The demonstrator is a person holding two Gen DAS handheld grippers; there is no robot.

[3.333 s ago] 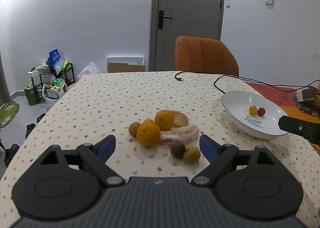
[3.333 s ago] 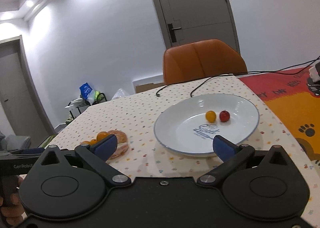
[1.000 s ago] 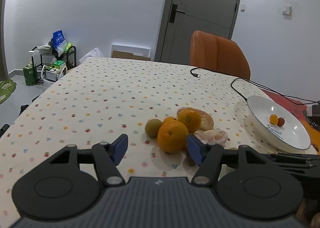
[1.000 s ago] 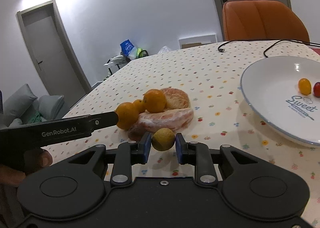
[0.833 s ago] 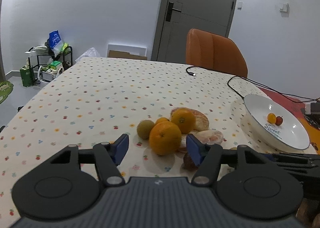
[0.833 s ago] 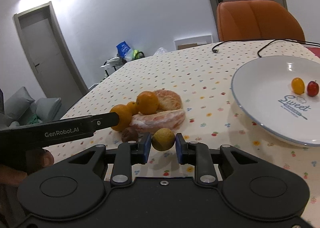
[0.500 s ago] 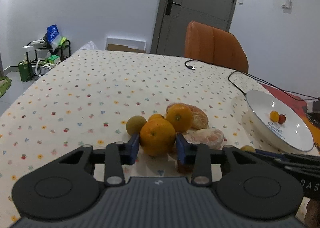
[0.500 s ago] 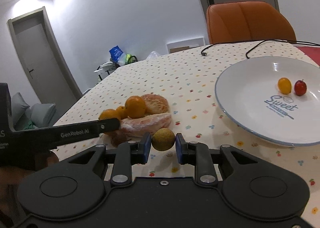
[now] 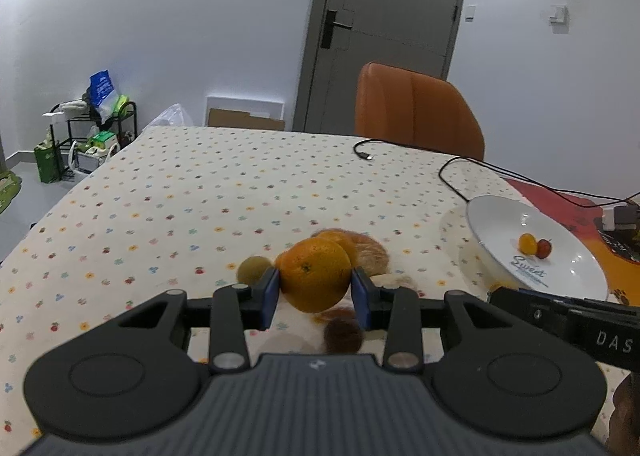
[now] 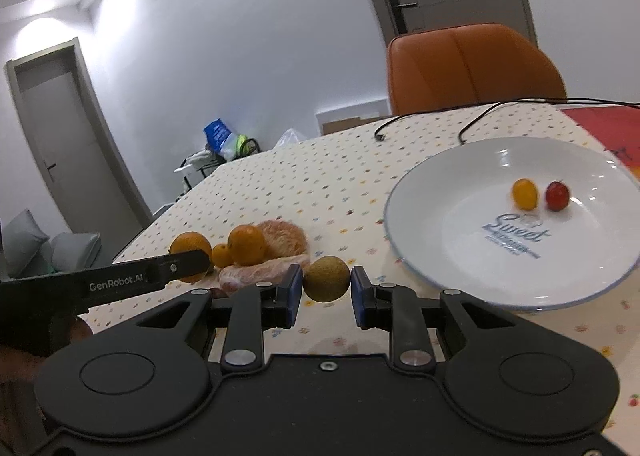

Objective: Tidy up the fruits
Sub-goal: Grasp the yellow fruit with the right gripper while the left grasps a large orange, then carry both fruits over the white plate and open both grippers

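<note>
My left gripper (image 9: pixel 315 292) is shut on a large orange (image 9: pixel 315 274), held just above the spotted tablecloth. Behind it lie a greenish-brown round fruit (image 9: pixel 253 270), peeled citrus pieces (image 9: pixel 370 256) and a dark brown fruit (image 9: pixel 342 334). My right gripper (image 10: pixel 326 290) is shut on a small yellow-green round fruit (image 10: pixel 326 278), left of the white plate (image 10: pixel 452 256). The plate holds a yellow cherry tomato (image 10: pixel 525 194) and a red one (image 10: pixel 557 195). In the right wrist view the left gripper's finger (image 10: pixel 176 266) reaches the orange (image 10: pixel 190 248) in the fruit pile.
An orange chair (image 9: pixel 416 112) stands at the table's far edge. A black cable (image 9: pixel 452 180) runs across the cloth behind the plate (image 9: pixel 568 252). A red and orange mat (image 9: pixel 560 204) lies to the right. A cluttered rack (image 9: pixel 92 128) is on the floor at left.
My left gripper closed on the large orange and lifted it slightly. My right gripper, still holding the small fruit, swung right so the plate fills more of its view.
</note>
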